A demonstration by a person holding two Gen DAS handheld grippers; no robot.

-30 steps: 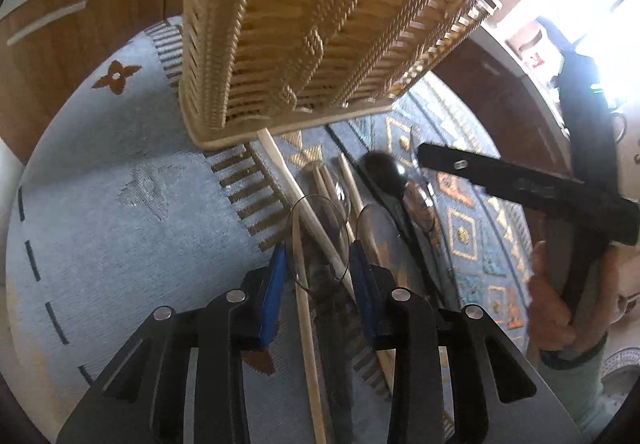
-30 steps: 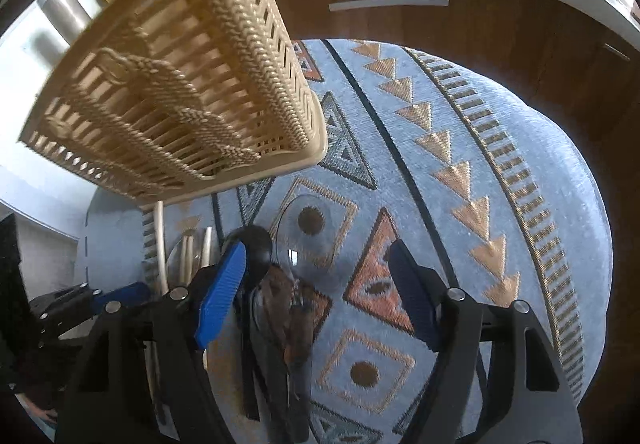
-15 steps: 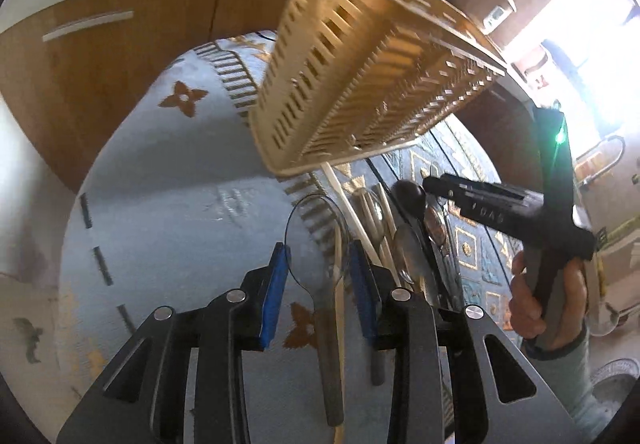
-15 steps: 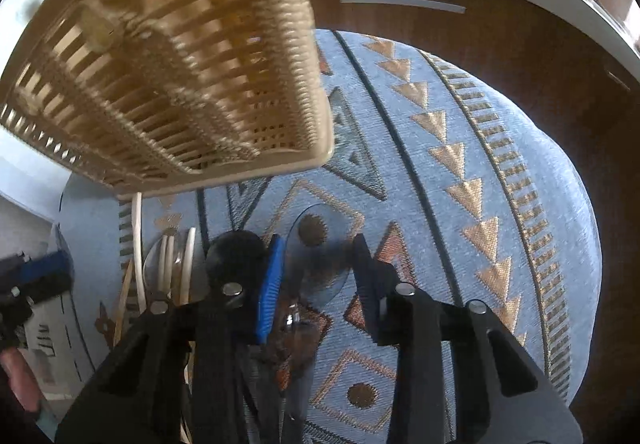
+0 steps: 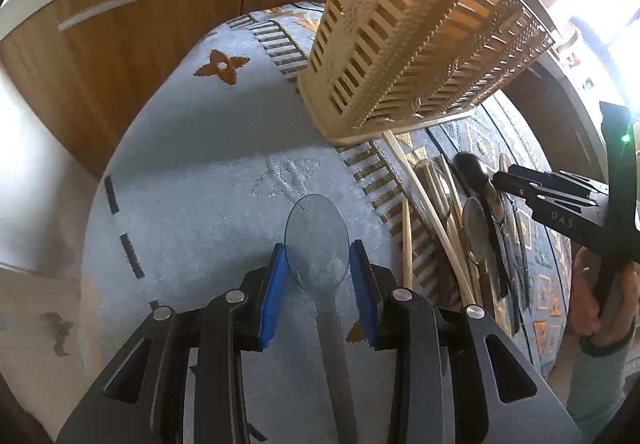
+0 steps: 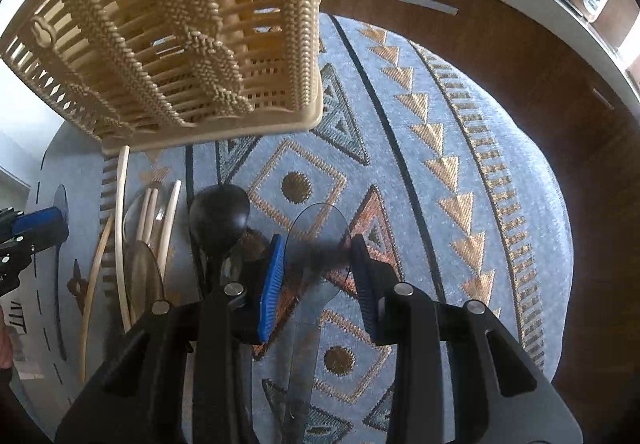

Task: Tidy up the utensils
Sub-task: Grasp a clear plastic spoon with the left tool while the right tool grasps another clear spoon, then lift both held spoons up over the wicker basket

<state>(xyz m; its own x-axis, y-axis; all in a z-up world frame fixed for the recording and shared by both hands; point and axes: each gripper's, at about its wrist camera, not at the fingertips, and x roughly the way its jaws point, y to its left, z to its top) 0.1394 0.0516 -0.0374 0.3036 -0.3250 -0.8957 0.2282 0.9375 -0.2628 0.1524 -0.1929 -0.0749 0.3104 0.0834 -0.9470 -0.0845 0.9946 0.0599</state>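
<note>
My left gripper (image 5: 318, 262) is shut on the bowl of a clear plastic spoon (image 5: 316, 236), held over the plain grey part of the rug. My right gripper (image 6: 318, 258) is shut on a second, smoky clear spoon (image 6: 320, 224), just right of a black spoon (image 6: 218, 211). Between the two grippers lies a pile of utensils: pale chopsticks (image 6: 120, 228), another clear spoon (image 6: 144, 268) and the black spoon (image 5: 470, 167). A beige woven basket (image 6: 180, 43) stands behind the pile, and its bottom edge covers the chopstick tips (image 5: 390, 139).
A patterned blue-grey rug (image 6: 460, 203) covers the floor. Wooden cabinet fronts (image 5: 120, 43) under a white counter curve around its far side. In the left wrist view a hand (image 5: 592, 300) holds the right gripper's handle at the right edge.
My left gripper has carried its clear spoon left, away from the pile. My right gripper has gone from wide open to shut on the smoky spoon.
</note>
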